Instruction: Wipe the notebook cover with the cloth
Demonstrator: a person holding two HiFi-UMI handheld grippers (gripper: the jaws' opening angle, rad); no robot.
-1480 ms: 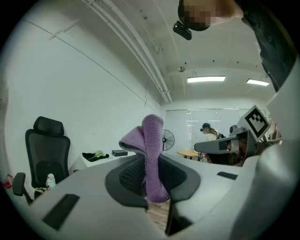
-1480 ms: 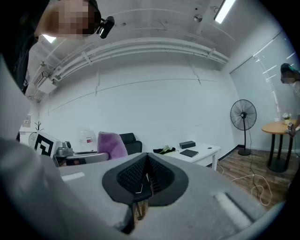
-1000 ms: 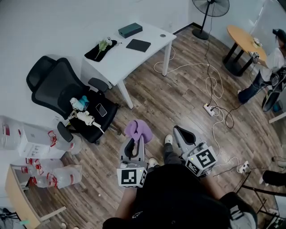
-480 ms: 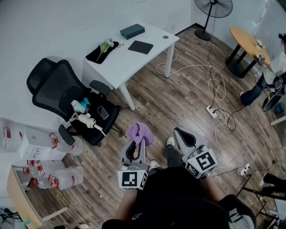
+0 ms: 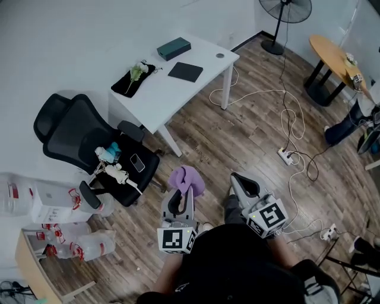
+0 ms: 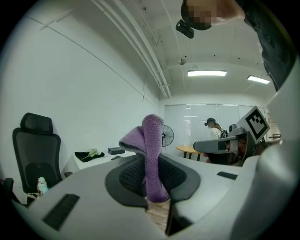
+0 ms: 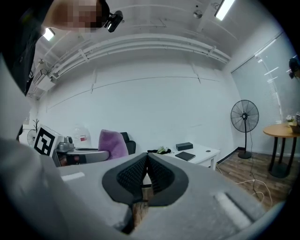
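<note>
The left gripper (image 6: 152,180) is clamped on a purple cloth (image 6: 151,150). The cloth stands up between the dark pads and folds over to the left above them. In the head view this gripper sits low in the centre of the frame, with the cloth bunched at its tip above the wooden floor (image 5: 237,136). The right gripper (image 7: 146,174) has its jaws pressed together with nothing between them. It is just to the right of the left gripper in the head view, tilted toward the upper left.

The notebook (image 5: 185,71), dark and flat, lies on the white table (image 5: 160,95) in the upper middle of the head view, well apart from both grippers. On the same table a teal box (image 5: 174,48) lies beyond the notebook. A black mat with pale flowers (image 5: 133,77) lies to the notebook's left.

A black office chair (image 5: 71,127) stands at the left, with a phone and small items on its seat. Large water bottles (image 5: 77,243) lie at the lower left. White cables and a power strip (image 5: 288,156) trail across the floor at the right. A standing fan (image 5: 285,10) and a round wooden table (image 5: 331,54) are at the upper right.
</note>
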